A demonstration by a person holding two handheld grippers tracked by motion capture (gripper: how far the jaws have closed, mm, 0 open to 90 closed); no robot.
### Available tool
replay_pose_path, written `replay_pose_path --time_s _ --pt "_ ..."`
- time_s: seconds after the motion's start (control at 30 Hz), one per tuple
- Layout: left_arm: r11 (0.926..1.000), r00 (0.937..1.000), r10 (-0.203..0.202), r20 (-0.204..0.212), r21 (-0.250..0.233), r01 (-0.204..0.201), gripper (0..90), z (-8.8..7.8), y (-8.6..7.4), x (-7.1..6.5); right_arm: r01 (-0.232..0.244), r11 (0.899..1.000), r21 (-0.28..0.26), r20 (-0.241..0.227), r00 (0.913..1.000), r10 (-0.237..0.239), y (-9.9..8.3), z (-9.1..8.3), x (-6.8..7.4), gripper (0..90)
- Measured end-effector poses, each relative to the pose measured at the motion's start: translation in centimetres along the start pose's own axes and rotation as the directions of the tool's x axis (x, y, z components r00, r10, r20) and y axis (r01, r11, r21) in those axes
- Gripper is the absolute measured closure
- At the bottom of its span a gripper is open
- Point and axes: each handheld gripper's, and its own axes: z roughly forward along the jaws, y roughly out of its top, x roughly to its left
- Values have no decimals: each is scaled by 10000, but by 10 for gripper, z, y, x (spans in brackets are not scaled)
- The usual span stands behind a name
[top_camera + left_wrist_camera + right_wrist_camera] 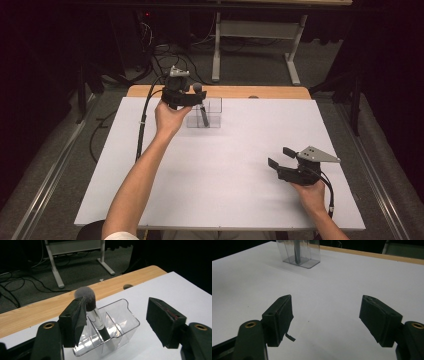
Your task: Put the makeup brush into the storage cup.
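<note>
Left gripper (194, 100) above clear organizer (206, 113) (brush (200, 102) standing inside); right gripper (281, 157) well apart, fingers spread.

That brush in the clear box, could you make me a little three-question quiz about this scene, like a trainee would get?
1. True or false: the makeup brush stands in the clear organizer with its bristles up.
2. Which hand-held gripper is next to the organizer: A) left hand-held gripper, B) right hand-held gripper?
3. Fill in: the right hand-held gripper's jaws are ____ with nothing between them.

Key
1. True; its dark handle sits down in a compartment and the fluffy head is above the rim.
2. A; the right one is over the white table, away from the organizer.
3. Open.
</note>
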Motion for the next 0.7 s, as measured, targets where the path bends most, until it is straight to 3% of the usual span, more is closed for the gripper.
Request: replay_pose_path --time_s 0.7 --pt "9994 9994 296 189 -200 -292 326 -17 -2 -2 -40 10000 4 -25 10000 40 0 0 0 285"
